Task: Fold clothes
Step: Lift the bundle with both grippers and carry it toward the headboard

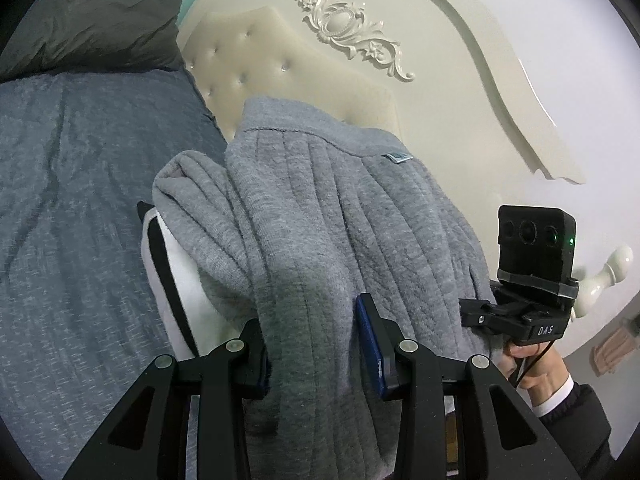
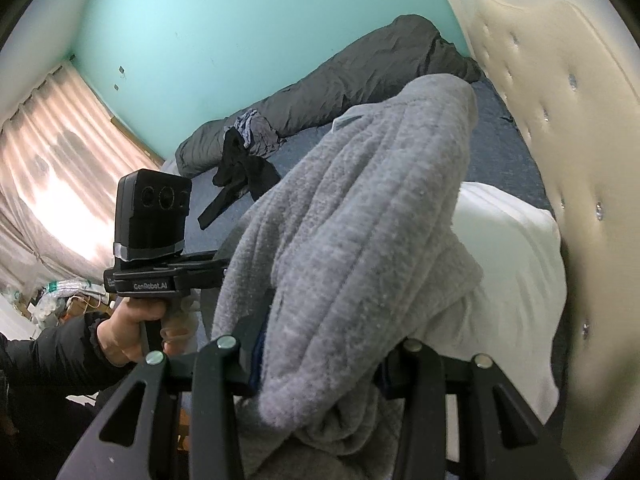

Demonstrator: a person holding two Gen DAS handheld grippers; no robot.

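A grey quilted fleece garment hangs bunched and folded over both grippers, above the bed. In the left wrist view my left gripper is shut on a thick fold of it, with cloth filling the gap between the blue pads. The right wrist view shows my right gripper shut on another bunch of the same garment. Each gripper also shows in the other's view, held by a hand: the right gripper and the left gripper. A white piece with a black stripe lies under the grey cloth.
The bed has a blue-grey blanket and a dark grey duvet along the teal wall. A cream tufted headboard stands close by. A black garment and a blue-grey cloth lie on the bed. White bedding lies under the garment.
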